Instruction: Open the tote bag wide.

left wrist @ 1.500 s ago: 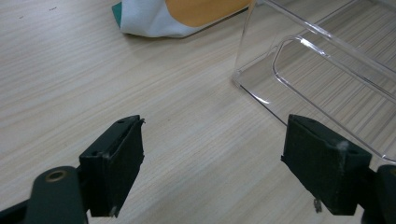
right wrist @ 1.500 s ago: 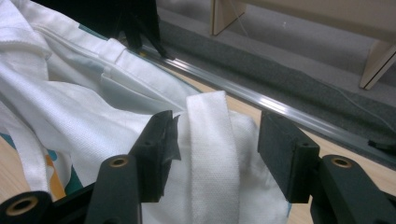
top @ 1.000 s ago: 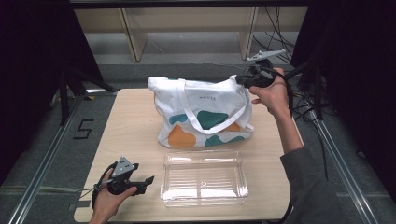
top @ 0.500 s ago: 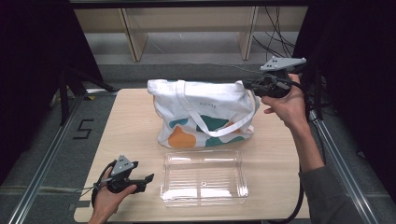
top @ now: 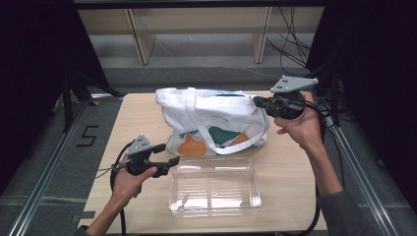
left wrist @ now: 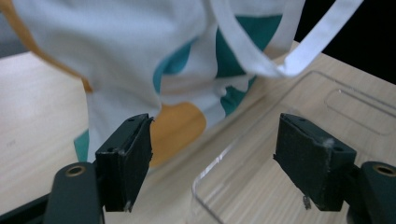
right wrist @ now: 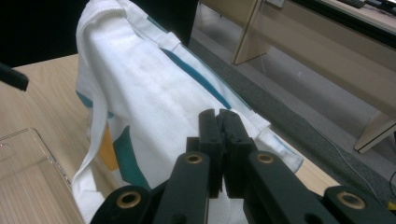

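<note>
Nearest you, the clear plastic container [top: 215, 189] sits empty on the table [top: 133, 123], close to the near edge and roughly in the middle. Just left of it, your left tongs [top: 164, 155] hang a bit above the table, pointing right toward the container's near-left corner. The jaws are wide apart, though they've just been closing a touch, with nothing between them; in the left gripper view you see the container rim and the bag through the gap.

Behind the container, touching its far edge or nearly so, the white tote bag [top: 211, 120] with teal and orange blobs stands up, its loose strap [top: 231, 147] drooping down the front toward the container.

Further back on the right, your right tongs [top: 259, 102] are clamped tight on the bag's top right corner, holding that corner up off the table; in the right gripper view the jaws are pinched together with white cloth [right wrist: 219, 207] bunched under them
</note>
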### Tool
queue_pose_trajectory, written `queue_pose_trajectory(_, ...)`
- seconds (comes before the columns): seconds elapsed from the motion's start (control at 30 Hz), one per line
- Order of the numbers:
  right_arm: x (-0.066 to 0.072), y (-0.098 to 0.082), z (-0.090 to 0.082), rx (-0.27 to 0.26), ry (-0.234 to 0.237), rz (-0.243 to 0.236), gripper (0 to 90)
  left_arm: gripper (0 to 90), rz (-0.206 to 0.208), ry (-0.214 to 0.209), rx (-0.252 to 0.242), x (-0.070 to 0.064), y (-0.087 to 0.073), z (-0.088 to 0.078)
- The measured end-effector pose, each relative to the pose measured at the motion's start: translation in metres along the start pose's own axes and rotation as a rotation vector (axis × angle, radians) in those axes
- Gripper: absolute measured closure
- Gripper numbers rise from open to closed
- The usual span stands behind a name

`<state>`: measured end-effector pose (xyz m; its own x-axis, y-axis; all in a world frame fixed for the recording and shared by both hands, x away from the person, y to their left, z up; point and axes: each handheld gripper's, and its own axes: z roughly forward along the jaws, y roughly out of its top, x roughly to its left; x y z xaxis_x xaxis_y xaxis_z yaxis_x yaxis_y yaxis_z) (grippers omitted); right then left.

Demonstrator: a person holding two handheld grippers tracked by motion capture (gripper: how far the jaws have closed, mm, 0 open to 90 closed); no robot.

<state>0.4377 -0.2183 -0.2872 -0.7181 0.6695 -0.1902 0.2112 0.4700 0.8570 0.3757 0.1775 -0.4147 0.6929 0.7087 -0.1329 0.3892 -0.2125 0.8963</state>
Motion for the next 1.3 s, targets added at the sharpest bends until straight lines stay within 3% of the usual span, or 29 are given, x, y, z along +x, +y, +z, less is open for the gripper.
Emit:
queue_pose_trajectory(0.17, 0.004, -0.013, 0.005, 0.021, 0.022, 0.018, 89.0, 29.5, 0.011, -0.008, -0.012, -0.002, 0.018, 0.007)
queue_pose_trajectory(0.3, 0.008, -0.024, 0.014, 0.028, 0.045, 0.027, 89.0, 29.9, 0.032, -0.019, 0.016, -0.007, 0.035, 0.019)
queue_pose_trajectory(0.33, 0.009, -0.027, 0.016, 0.02, 0.034, 0.021, 89.0, 29.9, 0.028, -0.017, 0.023, -0.008, 0.038, 0.023)
queue_pose_trajectory(0.47, 0.009, -0.036, 0.022, 0.034, 0.058, 0.027, 89.0, 29.5, 0.027, 0.008, 0.031, -0.01, 0.052, 0.036)
queue_pose_trajectory(0.53, 0.012, -0.041, 0.027, 0.015, 0.068, 0.039, 89.0, 30.5, 0.029, 0.023, 0.036, -0.011, 0.058, 0.042)
queue_pose_trajectory(0.63, 0.013, -0.043, 0.03, 0.02, 0.089, 0.031, 89.0, 34.4, 0.033, 0.045, 0.051, -0.011, 0.059, 0.046)
queue_pose_trajectory(0.87, 0.018, -0.043, 0.033, 0.019, 0.102, 0.035, 89.0, 48.4, 0.035, 0.064, 0.013, -0.005, 0.064, 0.059)
queue_pose_trajectory(0.9, 0.018, -0.043, 0.034, 0.015, 0.097, 0.028, 89.0, 52.5, 0.037, 0.065, 0.005, -0.004, 0.065, 0.061)
queue_pose_trajectory(0.97, 0.017, -0.044, 0.036, 0.016, 0.083, 0.016, 89.0, 72.2, 0.071, 0.081, -0.005, -0.002, 0.064, 0.063)
queue_pose_trajectory(1.07, 0.018, -0.047, 0.039, 0.017, 0.076, 0.029, 88.9, 80.3, 0.085, 0.069, 0.001, 0.007, 0.056, 0.063)
queue_pose_trajectory(1.17, 0.017, -0.05, 0.042, 0.031, 0.076, 0.036, 89.0, 83.2, 0.088, 0.06, 0.011, 0.01, 0.05, 0.064)
queue_pose_trajectory(1.2, 0.016, -0.053, 0.048, 0.037, 0.079, 0.016, 89.0, 84.9, 0.113, 0.064, 0.034, 0.011, 0.043, 0.066)
queue_pose_trajectory(1.3, 0.019, -0.057, 0.055, 0.048, 0.073, 0.024, 89.0, 86.8, 0.125, 0.072, 0.06, 0.012, 0.035, 0.07)
